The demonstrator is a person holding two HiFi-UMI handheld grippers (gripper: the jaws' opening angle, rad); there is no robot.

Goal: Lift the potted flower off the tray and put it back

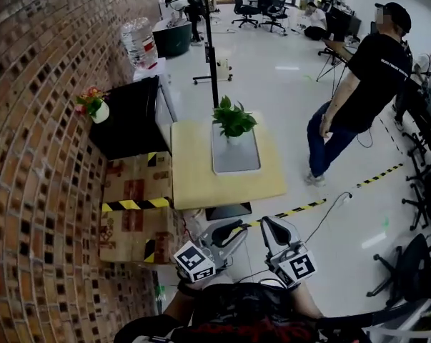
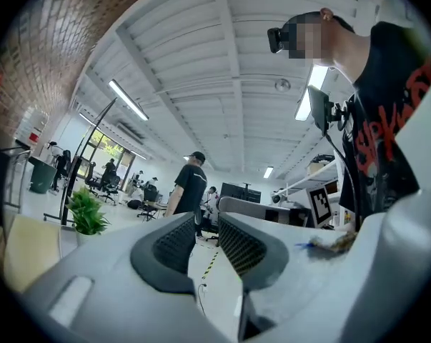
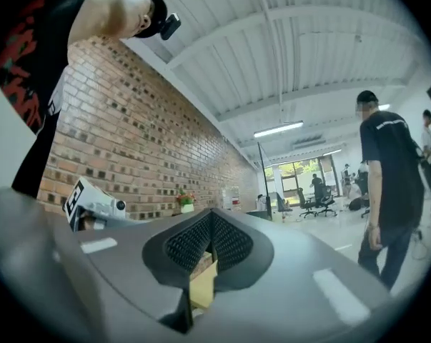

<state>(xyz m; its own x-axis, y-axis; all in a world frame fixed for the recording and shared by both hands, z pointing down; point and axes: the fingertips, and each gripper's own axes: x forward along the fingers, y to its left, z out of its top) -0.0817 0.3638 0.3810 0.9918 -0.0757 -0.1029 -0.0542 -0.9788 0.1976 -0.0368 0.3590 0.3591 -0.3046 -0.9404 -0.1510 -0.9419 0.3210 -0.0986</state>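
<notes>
Right gripper (image 3: 211,220) — jaws tight together

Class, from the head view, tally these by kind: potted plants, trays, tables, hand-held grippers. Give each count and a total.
Potted plants: 2, the green leafy plant in a white pot and the red-flowered plant in a white pot
Grey rectangular tray: 1
Pale yellow table: 1
Hand-held grippers: 2, left hand-held gripper and right hand-held gripper
Total: 6
</notes>
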